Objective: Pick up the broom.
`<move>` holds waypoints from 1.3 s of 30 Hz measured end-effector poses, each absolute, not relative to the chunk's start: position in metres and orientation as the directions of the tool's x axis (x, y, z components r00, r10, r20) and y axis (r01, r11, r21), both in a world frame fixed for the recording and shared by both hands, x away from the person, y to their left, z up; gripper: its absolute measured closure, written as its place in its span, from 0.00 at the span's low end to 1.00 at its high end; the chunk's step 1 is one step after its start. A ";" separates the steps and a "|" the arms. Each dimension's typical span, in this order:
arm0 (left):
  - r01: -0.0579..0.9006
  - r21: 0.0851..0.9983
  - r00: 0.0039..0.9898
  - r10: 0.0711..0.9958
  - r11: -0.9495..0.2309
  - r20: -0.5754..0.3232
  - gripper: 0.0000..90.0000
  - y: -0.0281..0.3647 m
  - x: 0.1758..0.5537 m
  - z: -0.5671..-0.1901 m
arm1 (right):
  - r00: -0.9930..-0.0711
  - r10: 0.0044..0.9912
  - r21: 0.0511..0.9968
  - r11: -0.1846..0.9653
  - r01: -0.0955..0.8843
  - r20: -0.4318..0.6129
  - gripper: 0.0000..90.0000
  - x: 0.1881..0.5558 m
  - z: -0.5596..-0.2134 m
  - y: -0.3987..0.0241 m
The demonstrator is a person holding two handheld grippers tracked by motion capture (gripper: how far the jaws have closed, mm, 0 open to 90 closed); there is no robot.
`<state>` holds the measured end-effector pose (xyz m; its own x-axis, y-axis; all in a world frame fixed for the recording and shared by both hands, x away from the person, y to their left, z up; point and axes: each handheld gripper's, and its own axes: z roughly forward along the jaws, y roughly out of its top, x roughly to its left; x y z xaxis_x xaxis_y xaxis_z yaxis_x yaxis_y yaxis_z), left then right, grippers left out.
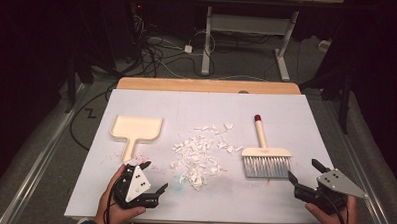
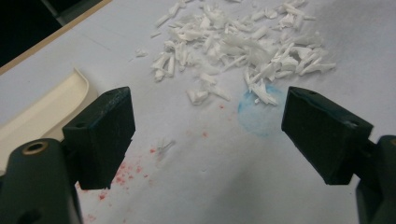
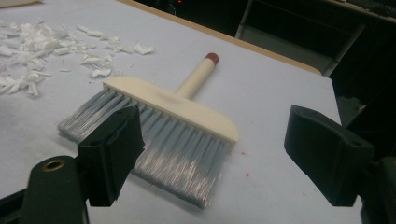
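A cream dustpan point(image 1: 136, 130) lies on the white sheet at the left, and its rim point(image 2: 42, 109) also appears in the left gripper view. A pile of white paper scraps point(image 1: 200, 154) point(image 2: 238, 46) point(image 3: 42, 46) sits in the middle. To the right lies a cream hand brush point(image 1: 264, 157) point(image 3: 163, 126) with grey bristles and a red-tipped handle. My left gripper point(image 1: 153, 177) point(image 2: 208, 135) rests near the front edge, below the dustpan, open and holding nothing. My right gripper point(image 1: 304, 172) point(image 3: 215, 149) is open just right of the bristles, with nothing between its jaws.
The sheet point(image 1: 286, 110) covers a wooden table point(image 1: 207, 86). Red specks point(image 2: 126, 172) and a blue stain point(image 2: 257, 109) mark it near the left gripper. Cables point(image 1: 158, 55) and a desk frame point(image 1: 249, 38) stand on the floor beyond.
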<state>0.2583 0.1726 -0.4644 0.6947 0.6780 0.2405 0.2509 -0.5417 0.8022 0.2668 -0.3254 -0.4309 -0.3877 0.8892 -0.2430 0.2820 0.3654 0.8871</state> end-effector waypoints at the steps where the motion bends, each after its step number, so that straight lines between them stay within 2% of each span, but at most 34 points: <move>1: 0.253 0.800 0.694 0.678 -0.543 0.241 0.18 0.172 0.258 -0.465 | -0.388 0.889 0.887 0.365 0.282 -0.243 0.22 0.267 -0.431 -0.325; 7: 0.262 0.798 0.691 0.683 -0.543 0.237 0.18 0.171 0.260 -0.466 | -0.406 0.864 0.869 0.421 0.261 -0.297 0.21 0.267 -0.431 -0.320; 12: 0.276 0.790 0.699 0.679 -0.548 0.226 0.18 0.170 0.265 -0.469 | -0.364 0.889 0.881 0.388 0.271 -0.279 0.21 0.273 -0.425 -0.325; 15: 0.285 0.786 0.701 0.678 -0.548 0.218 0.18 0.170 0.269 -0.471 | -0.340 0.907 0.878 0.361 0.314 -0.251 0.22 0.283 -0.427 -0.332; 20: 0.291 0.784 0.701 0.680 -0.548 0.215 0.18 0.171 0.265 -0.472 | -0.333 0.911 0.879 0.353 0.321 -0.245 0.22 0.288 -0.426 -0.333; 28: 0.293 0.780 0.687 0.689 -0.553 0.231 0.18 0.174 0.256 -0.471 | -0.338 0.902 0.881 0.372 0.291 -0.269 0.22 0.295 -0.414 -0.321; 32: 0.297 0.773 0.685 0.689 -0.561 0.237 0.18 0.176 0.255 -0.472 | -0.376 0.890 0.877 0.379 0.297 -0.258 0.22 0.308 -0.408 -0.311; 37: 0.303 0.768 0.694 0.683 -0.564 0.228 0.18 0.176 0.253 -0.473 | -0.404 0.885 0.833 0.395 0.388 -0.232 0.19 0.341 -0.405 -0.293; 38: 0.301 0.766 0.696 0.680 -0.568 0.230 0.18 0.175 0.252 -0.473 | -0.400 0.881 0.803 0.422 0.421 -0.254 0.22 0.357 -0.404 -0.283; 39: 0.301 0.765 0.699 0.677 -0.570 0.230 0.18 0.174 0.252 -0.473 | -0.400 0.881 0.803 0.422 0.421 -0.254 0.22 0.357 -0.404 -0.283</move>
<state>0.2516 0.1740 -0.4728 0.6991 0.6771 0.2297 0.3008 -0.5700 0.7646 0.3565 -0.2832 -0.4042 -0.4001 0.8807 -0.2537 0.4208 0.4224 0.8028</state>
